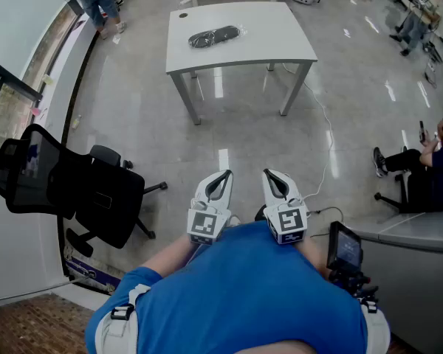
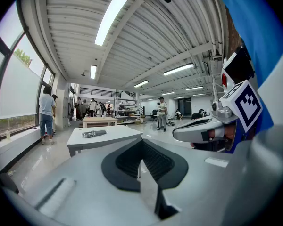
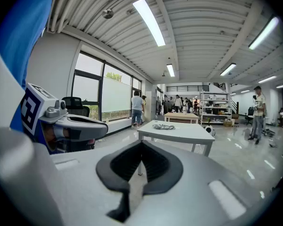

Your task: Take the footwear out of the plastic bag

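Observation:
A clear plastic bag with dark footwear inside (image 1: pixel 214 37) lies on a white table (image 1: pixel 280 43) far ahead of me; the bag (image 2: pixel 94 133) shows small in the left gripper view and again, as the bag (image 3: pixel 164 126), in the right gripper view. My left gripper (image 1: pixel 223 175) and right gripper (image 1: pixel 270 174) are held side by side close to my chest, well short of the table, above the floor. Both are shut with nothing between the jaws. Each gripper view shows the other gripper beside it.
A black office chair (image 1: pixel 66 186) stands at my left near the window wall. A grey counter (image 1: pixel 421 234) with a small screen device (image 1: pixel 345 249) is at my right. A seated person (image 1: pixel 428 164) is on the right; other people stand farther back. A cable (image 1: pixel 326 146) trails from the table.

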